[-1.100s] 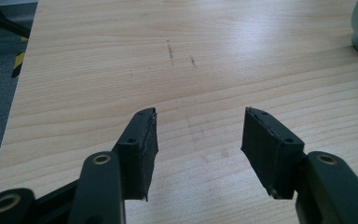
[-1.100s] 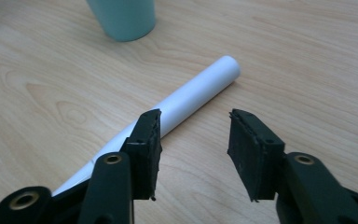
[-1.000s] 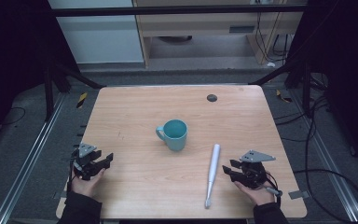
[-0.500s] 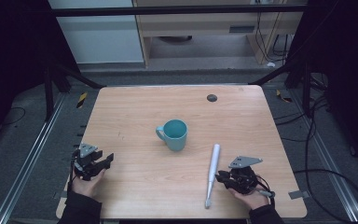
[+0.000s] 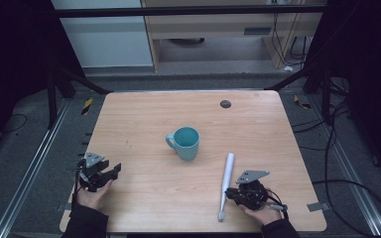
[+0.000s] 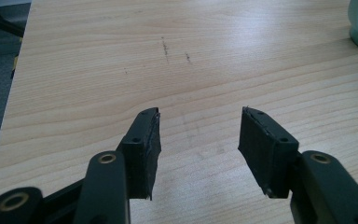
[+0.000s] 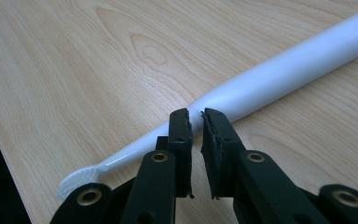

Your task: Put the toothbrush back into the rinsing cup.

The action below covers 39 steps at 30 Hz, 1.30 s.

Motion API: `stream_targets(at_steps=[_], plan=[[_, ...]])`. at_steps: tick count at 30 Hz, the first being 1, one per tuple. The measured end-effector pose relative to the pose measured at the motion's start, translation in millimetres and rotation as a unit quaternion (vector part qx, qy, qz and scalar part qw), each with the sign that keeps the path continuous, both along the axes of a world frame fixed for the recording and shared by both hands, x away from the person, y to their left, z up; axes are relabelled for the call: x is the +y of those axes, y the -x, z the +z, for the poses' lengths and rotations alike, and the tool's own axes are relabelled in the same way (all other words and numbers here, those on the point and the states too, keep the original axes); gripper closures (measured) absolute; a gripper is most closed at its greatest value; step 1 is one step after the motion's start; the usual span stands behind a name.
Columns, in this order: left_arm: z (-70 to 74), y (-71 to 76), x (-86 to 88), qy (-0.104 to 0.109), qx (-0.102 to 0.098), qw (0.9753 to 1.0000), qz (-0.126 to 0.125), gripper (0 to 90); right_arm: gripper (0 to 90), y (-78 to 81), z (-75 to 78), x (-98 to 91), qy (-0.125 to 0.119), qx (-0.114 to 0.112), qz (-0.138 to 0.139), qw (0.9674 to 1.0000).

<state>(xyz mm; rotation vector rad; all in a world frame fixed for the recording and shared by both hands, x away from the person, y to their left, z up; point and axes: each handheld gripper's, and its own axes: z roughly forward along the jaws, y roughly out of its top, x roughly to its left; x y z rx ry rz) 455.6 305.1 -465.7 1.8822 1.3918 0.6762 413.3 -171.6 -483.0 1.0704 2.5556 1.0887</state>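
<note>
Right tool has just been closing to a slit, the toothbrush neck at its tips — nothing pinched yet. Left tool gapes idle — lifting still ahead.

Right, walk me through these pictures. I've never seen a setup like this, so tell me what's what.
A person sits at a wooden table with a hand-held two-jaw gripper in each hand. The wide picture looks down from above; the other two come from cameras riding on each gripper. On the table stand a teal mug and a white electric toothbrush, lying flat. The left gripper rests open and holds nothing. The right gripper has just been closing; its tips are at the toothbrush's thin neck, but a grip isn't clear yet.
</note>
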Motion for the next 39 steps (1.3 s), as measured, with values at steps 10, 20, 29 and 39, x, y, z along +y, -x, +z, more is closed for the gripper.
stream_targets(at_steps=[10,20,29,39], plan=[[-0.7,-0.5,-0.4,-0.002,0.0,1.0,-0.001,46.5,80.2,-1.9,-3.0,11.2,0.004,0.001,0.011,0.9999],[-0.9,-0.9,-0.8,-0.003,0.0,1.0,-0.001,46.2,80.5,-6.4,-4.7,19.7,0.004,0.003,0.007,1.0],[-1.6,-1.6,-0.6,-0.002,0.001,1.0,0.0,46.2,81.2,-11.4,-5.3,28.4,0.006,0.005,0.009,0.9999],[-1.1,-1.5,-0.1,-0.002,0.0,1.0,0.0,46.2,82.4,-13.1,6.9,22.8,-0.009,-0.013,0.0,0.9999]])
